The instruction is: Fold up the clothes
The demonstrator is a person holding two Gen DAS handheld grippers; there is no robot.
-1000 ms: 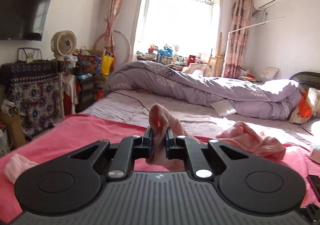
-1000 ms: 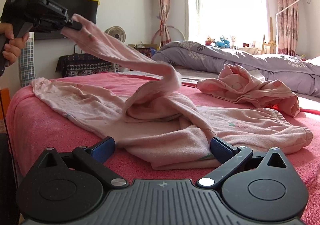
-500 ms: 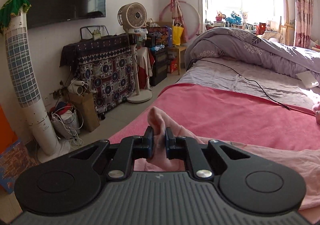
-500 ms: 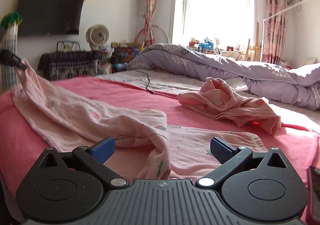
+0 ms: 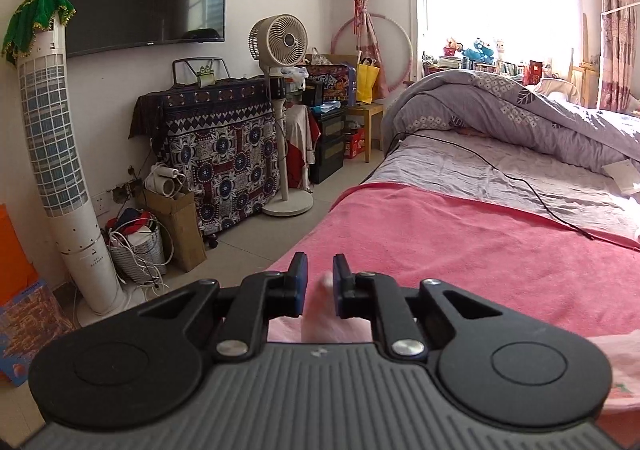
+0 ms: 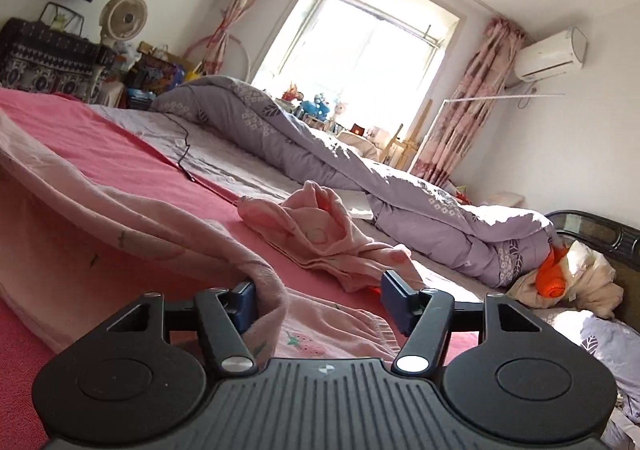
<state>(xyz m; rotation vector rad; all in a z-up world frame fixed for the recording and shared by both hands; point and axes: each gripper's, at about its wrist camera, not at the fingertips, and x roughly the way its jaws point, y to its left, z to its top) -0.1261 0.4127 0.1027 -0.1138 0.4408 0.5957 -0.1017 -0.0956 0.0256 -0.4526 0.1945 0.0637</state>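
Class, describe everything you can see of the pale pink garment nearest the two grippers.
The pale pink garment looks like soft knit cotton with small printed motifs, including a strawberry, and a stitched hem. It lies spread and creased on the pink blanket, one fold rising between the open fingers of the right gripper and lying against the left pad. The left gripper has jaws slightly parted around a blurred bit of its edge. A second crumpled pink garment lies apart, beyond it.

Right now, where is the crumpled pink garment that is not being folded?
In the right wrist view, the crumpled pink garment lies on the pink blanket, right of centre, just in front of the purple quilt and beyond the open right hand-held gripper.
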